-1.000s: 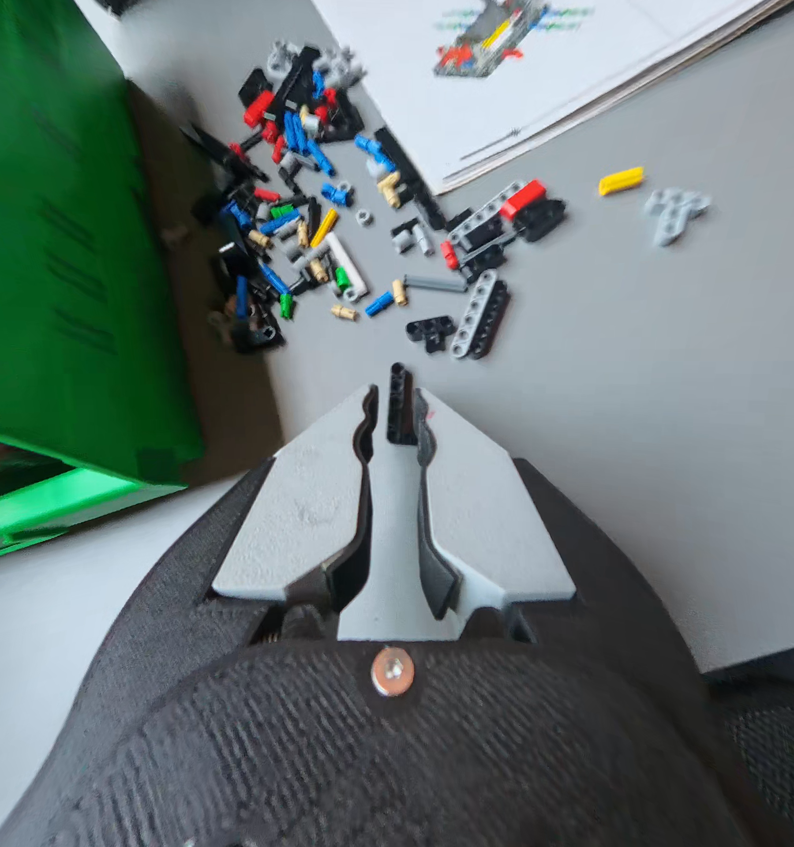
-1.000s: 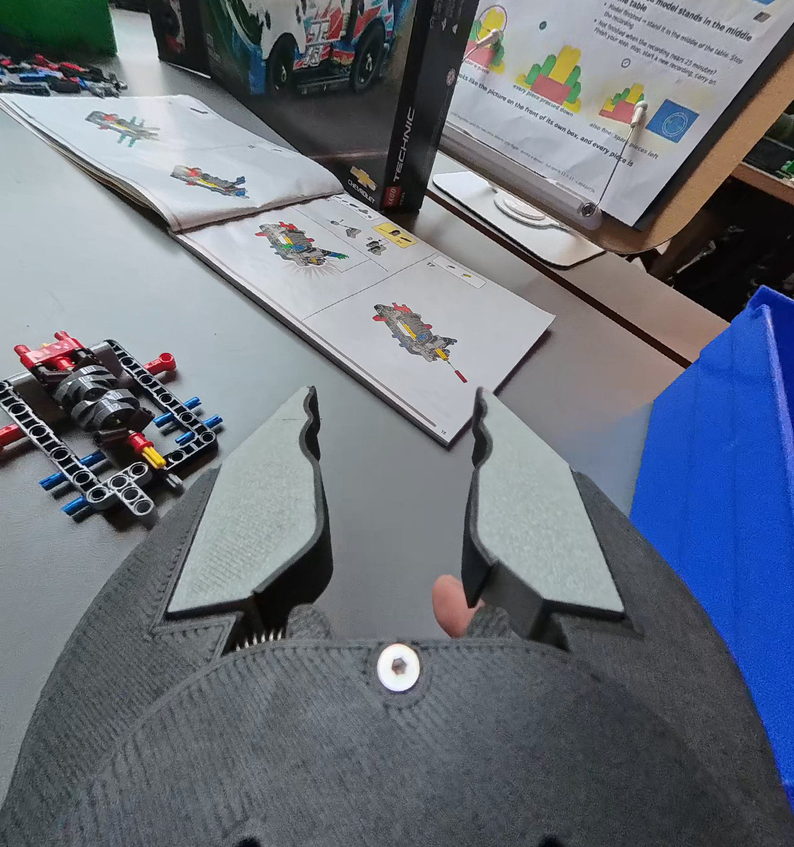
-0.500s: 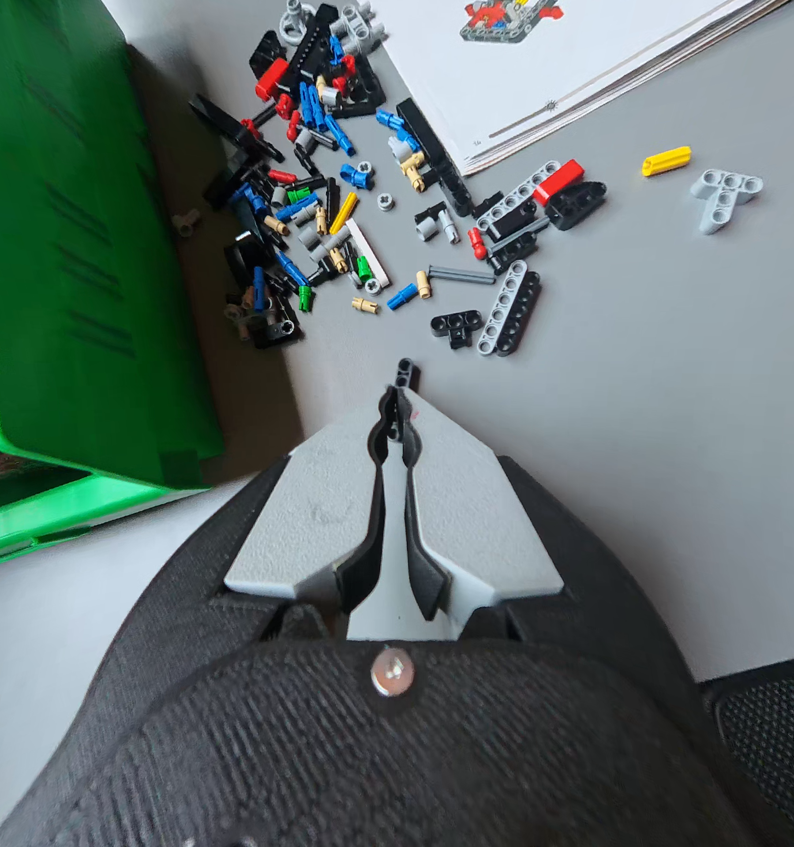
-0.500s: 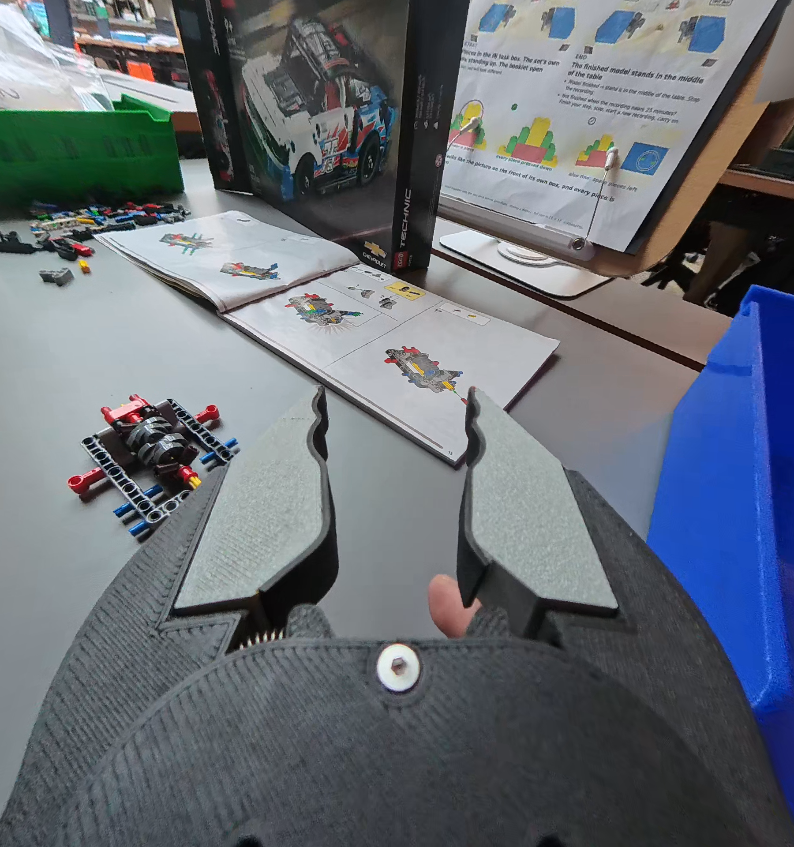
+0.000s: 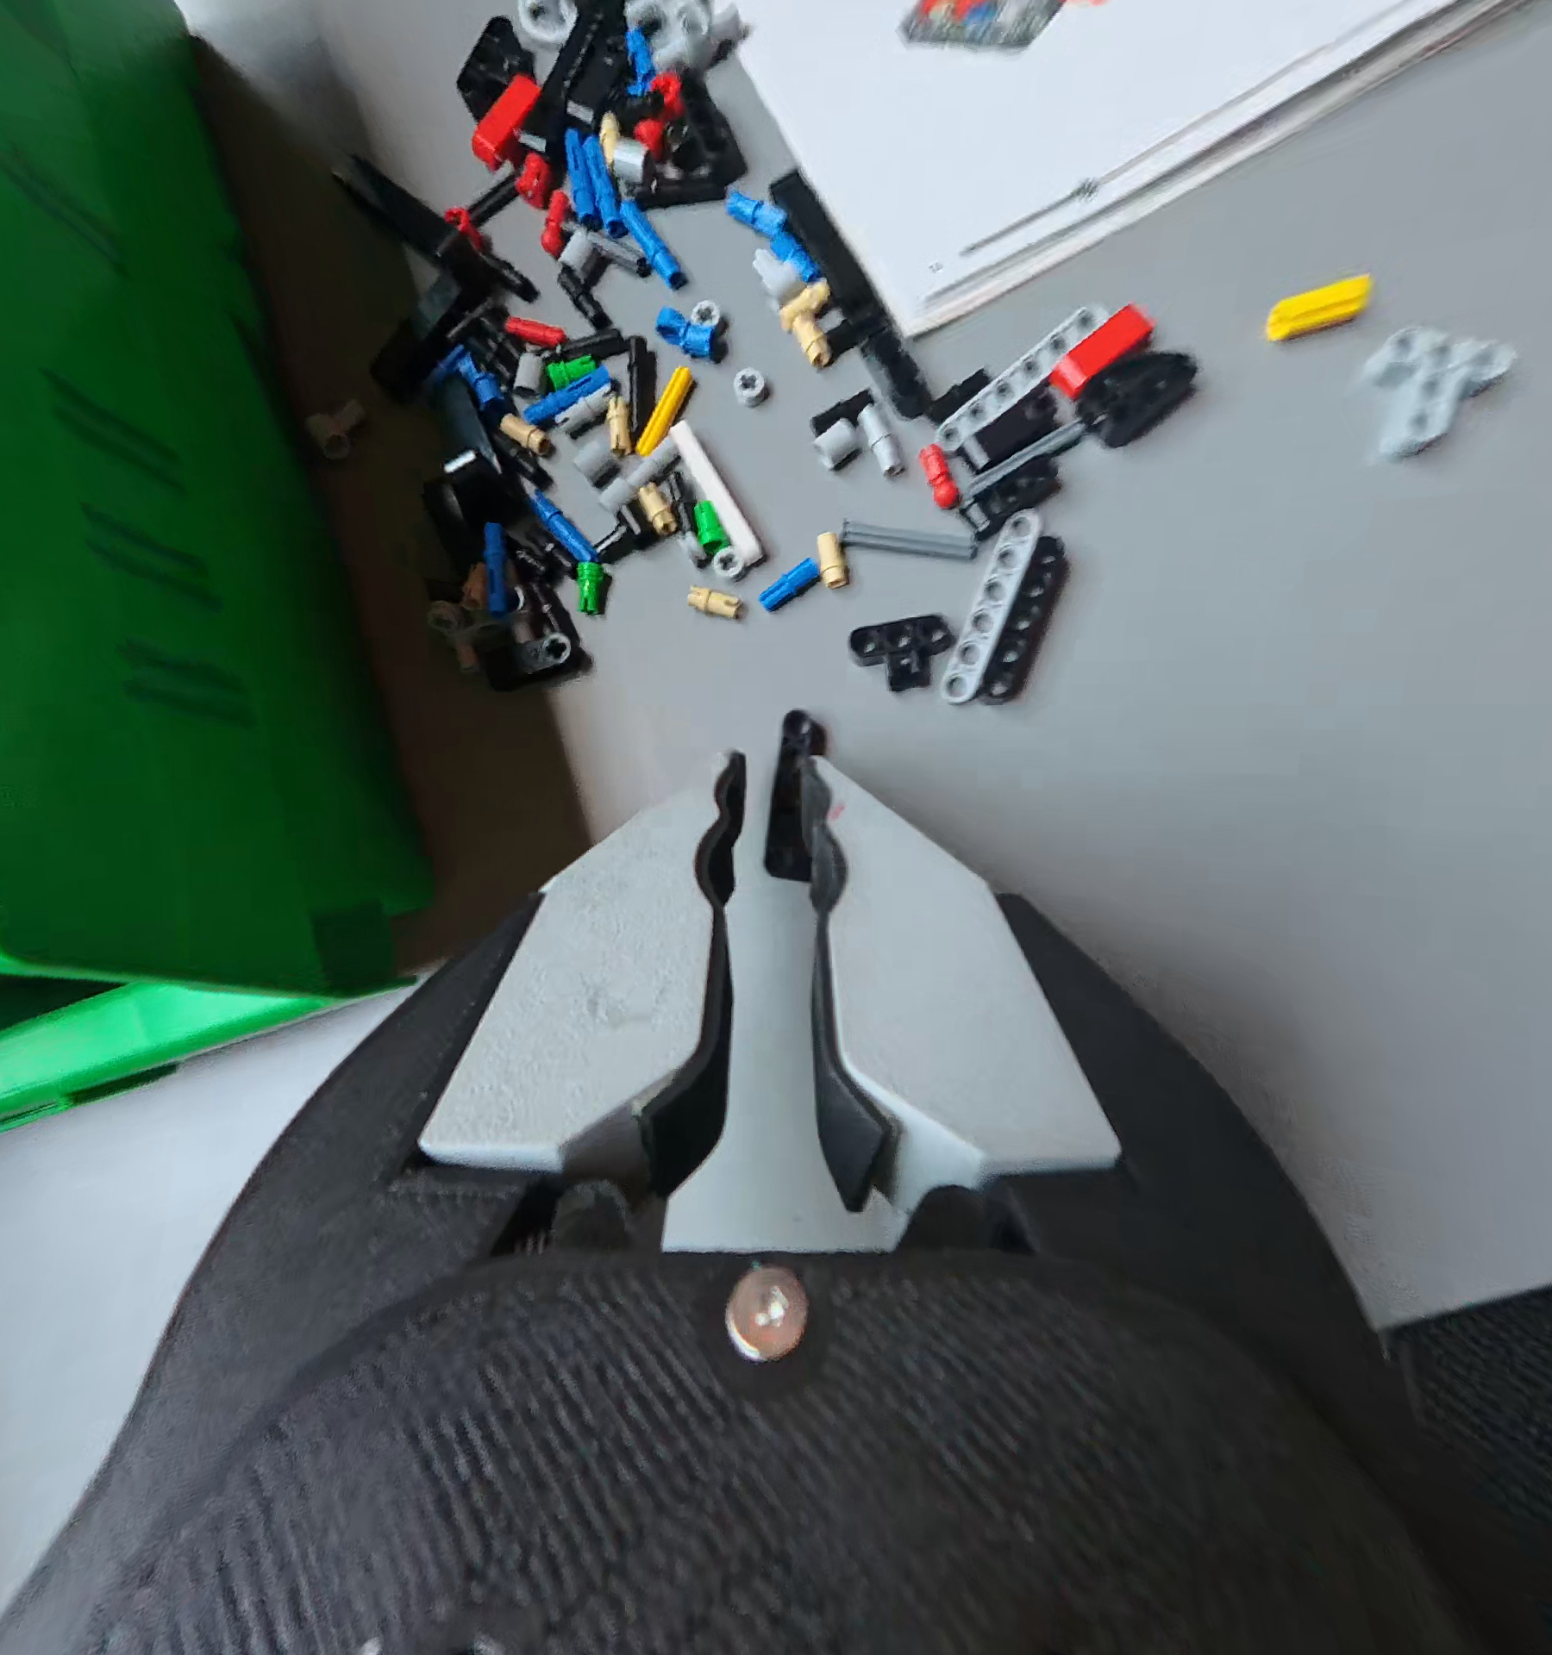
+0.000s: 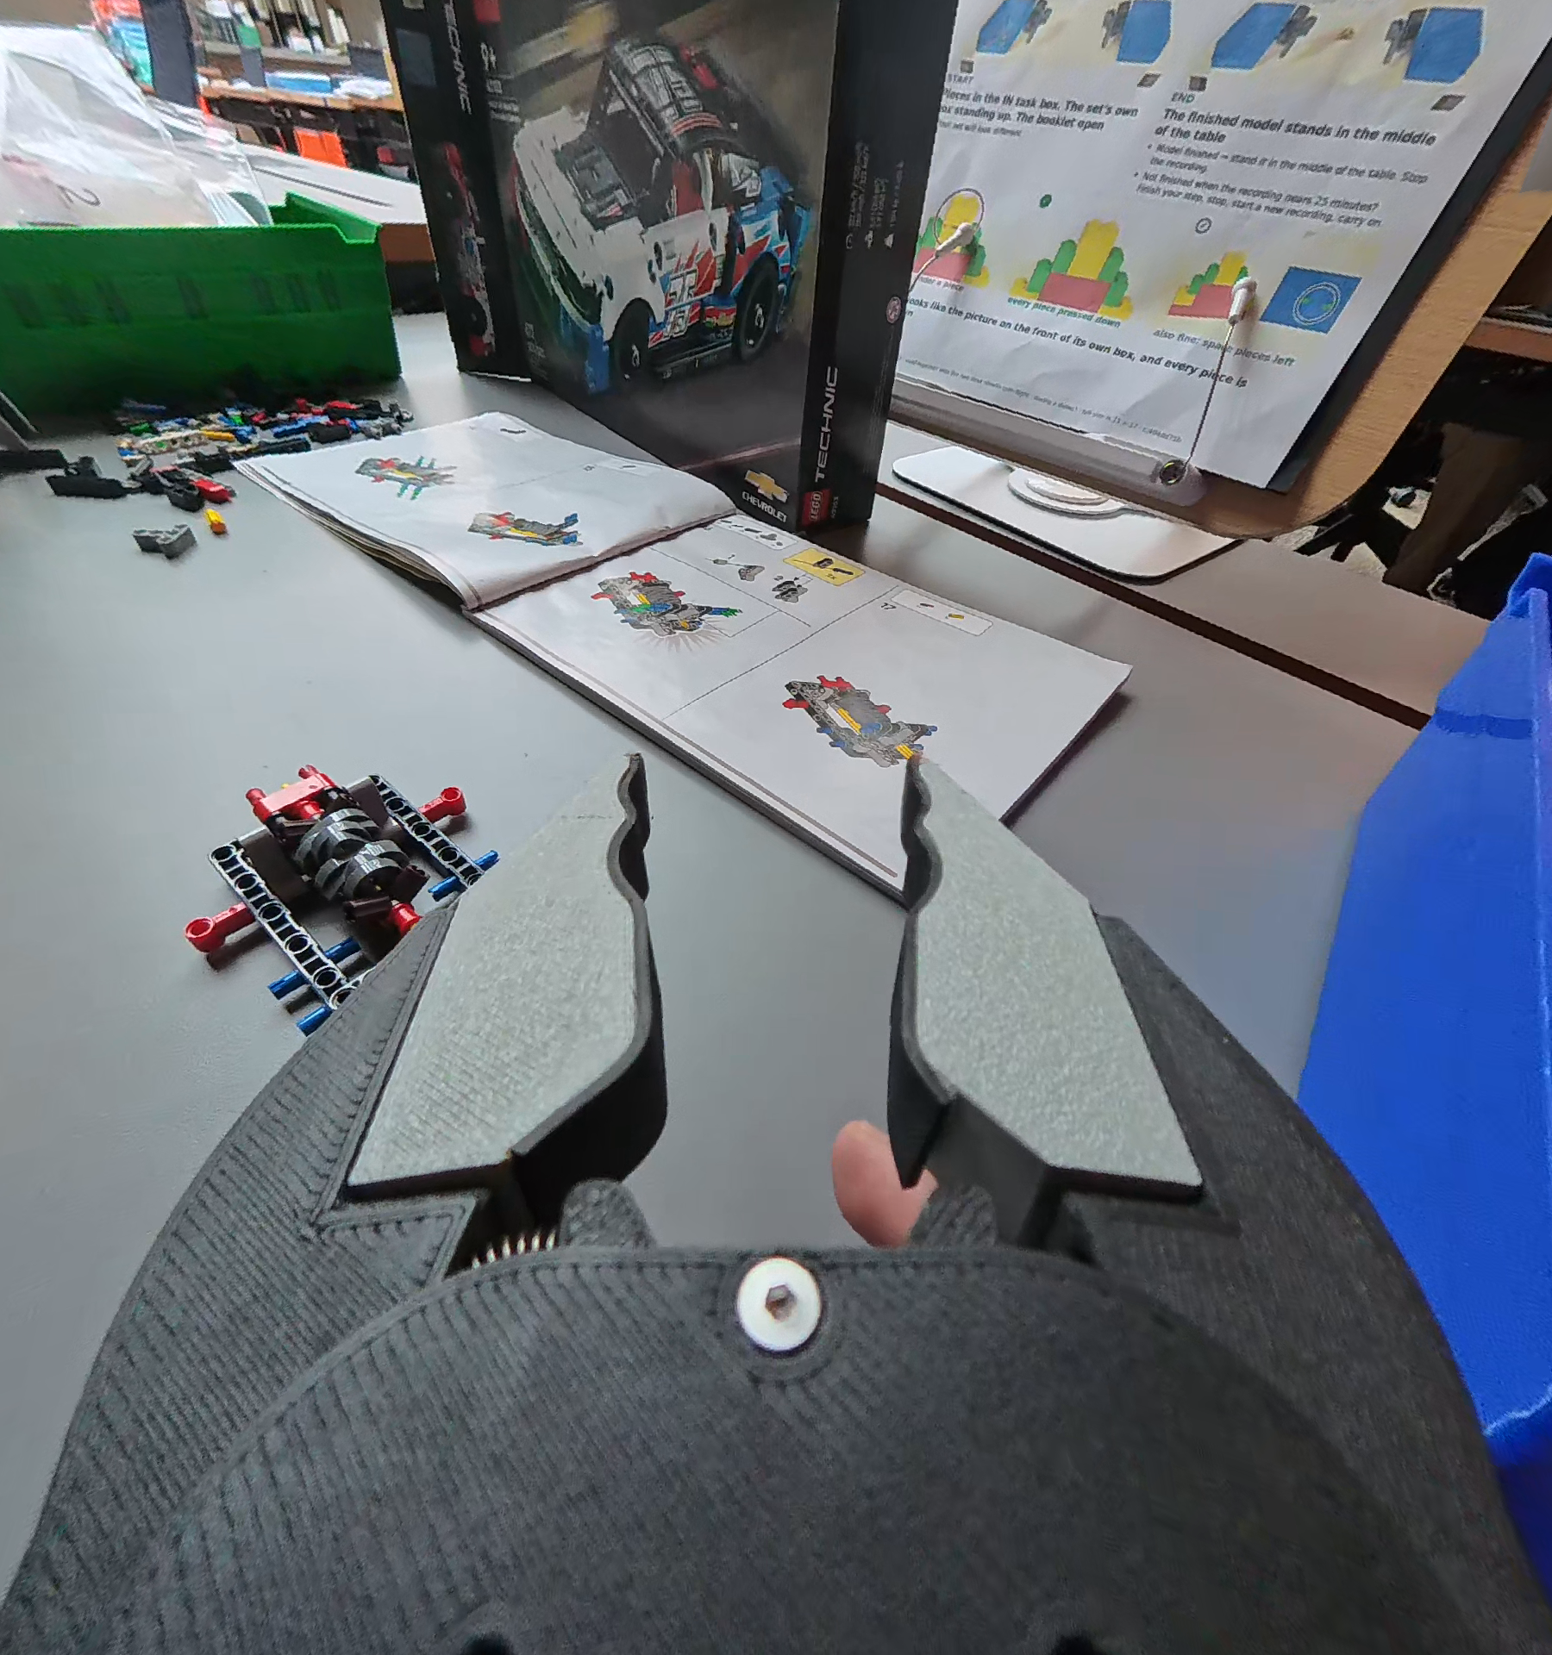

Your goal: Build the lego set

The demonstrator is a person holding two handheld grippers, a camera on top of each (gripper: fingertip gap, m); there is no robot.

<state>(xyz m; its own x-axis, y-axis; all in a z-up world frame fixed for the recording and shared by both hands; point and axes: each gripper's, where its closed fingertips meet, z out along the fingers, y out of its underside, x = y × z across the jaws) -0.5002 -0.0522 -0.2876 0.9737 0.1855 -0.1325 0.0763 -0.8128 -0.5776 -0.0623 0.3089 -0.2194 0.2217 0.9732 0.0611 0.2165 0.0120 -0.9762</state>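
Observation:
In the left wrist view my left gripper (image 5: 772, 772) is slightly open low over the grey table. A small black beam (image 5: 790, 801) stands between the fingers, against the right one, with a gap to the left one. Just beyond lies a pile of loose pieces (image 5: 620, 403) in black, blue, red, tan and green. In the right wrist view my right gripper (image 6: 772, 779) is wide open and empty above the table. A partly built frame (image 6: 333, 860) with black beams, red ends and blue pins lies to its left. The open instruction booklet (image 6: 665, 609) lies ahead.
A green bin (image 5: 127, 537) stands at the left of the pile. A grey beam (image 5: 992, 609), a yellow piece (image 5: 1319, 307) and a light grey piece (image 5: 1426, 385) lie apart. The set's box (image 6: 665, 224), a sheet on a stand (image 6: 1202, 224) and a blue bin (image 6: 1471, 985) border the right side. My right fingertips sit around 60 cm from my left ones.
My left gripper closed on the black beam half a second ago and has now opened a little, with some camera shift. My right gripper has lifted and tilted up, still open.

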